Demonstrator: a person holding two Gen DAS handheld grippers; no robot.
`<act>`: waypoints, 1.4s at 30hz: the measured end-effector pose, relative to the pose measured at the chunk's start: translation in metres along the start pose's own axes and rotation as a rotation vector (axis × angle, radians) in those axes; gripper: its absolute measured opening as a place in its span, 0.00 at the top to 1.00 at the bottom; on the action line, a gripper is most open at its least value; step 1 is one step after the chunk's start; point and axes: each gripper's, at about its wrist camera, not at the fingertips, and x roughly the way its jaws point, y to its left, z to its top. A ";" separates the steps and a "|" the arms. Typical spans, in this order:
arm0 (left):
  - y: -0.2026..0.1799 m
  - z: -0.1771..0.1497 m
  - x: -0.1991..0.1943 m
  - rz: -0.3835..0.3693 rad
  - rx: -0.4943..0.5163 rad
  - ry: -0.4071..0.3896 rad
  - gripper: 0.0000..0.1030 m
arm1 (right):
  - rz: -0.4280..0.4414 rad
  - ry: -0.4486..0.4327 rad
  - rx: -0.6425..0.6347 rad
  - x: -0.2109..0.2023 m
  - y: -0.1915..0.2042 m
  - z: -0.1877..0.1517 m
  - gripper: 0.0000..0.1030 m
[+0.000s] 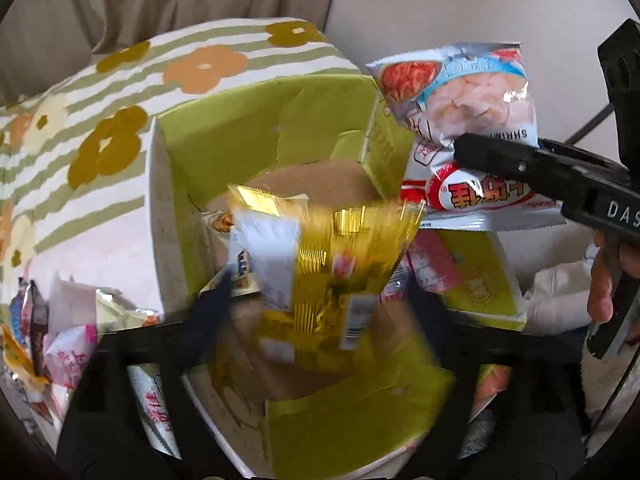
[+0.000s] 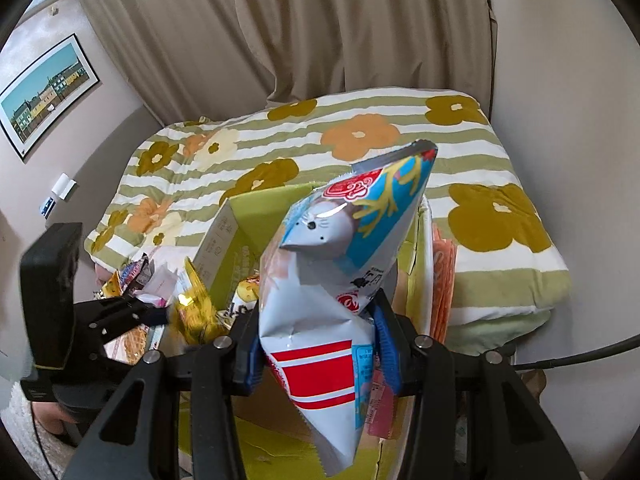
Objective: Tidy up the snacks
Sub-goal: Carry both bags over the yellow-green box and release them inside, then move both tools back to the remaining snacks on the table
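Left gripper (image 1: 320, 304): jaws spread wide; blurred gold snack packet (image 1: 340, 256) loose between them, over green carton (image 1: 256, 128) on bed (image 2: 500, 216).
Right gripper (image 2: 316, 344): clenched on shrimp-chip bag (image 2: 344, 264) above carton.
Risk: packet could snag on flap; bag may slip, landing outside.

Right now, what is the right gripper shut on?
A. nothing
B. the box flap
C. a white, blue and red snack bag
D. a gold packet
C: the right gripper pinches the white, blue and red snack bag between its blue pads, above the green box.
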 end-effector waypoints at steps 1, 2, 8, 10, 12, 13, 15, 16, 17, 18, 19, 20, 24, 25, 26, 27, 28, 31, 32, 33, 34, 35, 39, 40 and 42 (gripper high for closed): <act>-0.001 -0.001 -0.003 0.011 -0.002 -0.015 0.00 | -0.003 0.005 0.003 0.002 -0.001 -0.001 0.59; 0.000 -0.001 -0.005 0.011 0.000 -0.019 0.00 | -0.005 0.008 0.005 0.003 -0.001 -0.001 0.59; 0.007 -0.010 -0.022 0.025 -0.022 -0.047 0.00 | -0.015 0.040 0.010 0.008 -0.003 -0.007 0.59; 0.010 -0.013 -0.026 0.037 -0.025 -0.052 0.00 | -0.022 0.059 0.006 0.013 -0.004 -0.009 0.59; 0.011 -0.015 -0.028 0.038 -0.024 -0.054 0.00 | -0.026 0.078 0.013 0.018 -0.004 -0.008 0.59; 0.013 -0.014 -0.028 0.039 -0.025 -0.052 0.00 | -0.030 0.083 0.018 0.021 -0.004 -0.007 0.58; 0.015 -0.015 -0.030 0.047 -0.030 -0.054 0.01 | -0.036 0.092 0.022 0.025 -0.003 -0.003 0.58; 0.017 -0.014 -0.030 0.048 -0.033 -0.055 0.00 | -0.034 0.090 0.022 0.026 -0.001 -0.003 0.58; 0.018 -0.015 -0.031 0.050 -0.038 -0.058 0.00 | -0.026 0.092 0.023 0.028 0.000 -0.001 0.57; 0.020 -0.016 -0.033 0.050 -0.042 -0.062 0.00 | -0.018 0.092 0.026 0.029 0.002 -0.001 0.57; 0.022 -0.015 -0.034 0.048 -0.046 -0.065 0.00 | -0.004 0.088 0.027 0.030 0.003 0.000 0.56; 0.024 -0.016 -0.035 0.048 -0.050 -0.065 0.01 | 0.004 0.082 0.025 0.030 0.006 -0.002 0.53; 0.031 -0.019 -0.040 0.035 -0.072 -0.068 0.01 | -0.019 0.036 0.028 0.031 0.009 -0.003 0.00; 0.031 -0.019 -0.042 0.033 -0.072 -0.073 0.01 | -0.019 0.022 0.028 0.028 0.010 -0.006 0.00; 0.031 -0.020 -0.044 0.036 -0.070 -0.079 0.01 | -0.019 0.016 0.030 0.025 0.010 -0.007 0.00; 0.030 -0.021 -0.047 0.044 -0.068 -0.085 0.01 | -0.024 0.005 0.028 0.022 0.011 -0.010 0.00; 0.030 -0.022 -0.049 0.053 -0.064 -0.091 0.00 | -0.039 -0.018 0.019 0.017 0.012 -0.014 0.00; 0.026 -0.024 -0.057 0.085 -0.049 -0.112 0.01 | -0.067 -0.011 -0.002 0.008 0.015 -0.023 0.00; 0.025 -0.024 -0.060 0.092 -0.047 -0.117 0.01 | -0.076 -0.018 -0.006 0.005 0.016 -0.024 0.00; 0.025 -0.024 -0.063 0.098 -0.044 -0.123 0.01 | -0.085 -0.025 -0.014 0.000 0.018 -0.027 0.00; 0.024 -0.026 -0.067 0.104 -0.041 -0.132 0.01 | -0.089 -0.027 -0.017 -0.005 0.020 -0.028 0.00; 0.023 -0.026 -0.070 0.109 -0.040 -0.138 0.01 | -0.091 -0.031 -0.017 -0.008 0.020 -0.028 0.00; 0.020 -0.034 -0.085 0.127 -0.036 -0.169 0.00 | -0.092 -0.063 -0.026 -0.028 0.030 -0.032 0.00; 0.019 -0.034 -0.088 0.129 -0.038 -0.174 0.00 | -0.094 -0.074 -0.029 -0.033 0.034 -0.032 0.00; 0.019 -0.040 -0.095 0.129 -0.046 -0.184 0.00 | -0.098 -0.093 -0.043 -0.044 0.043 -0.032 0.00</act>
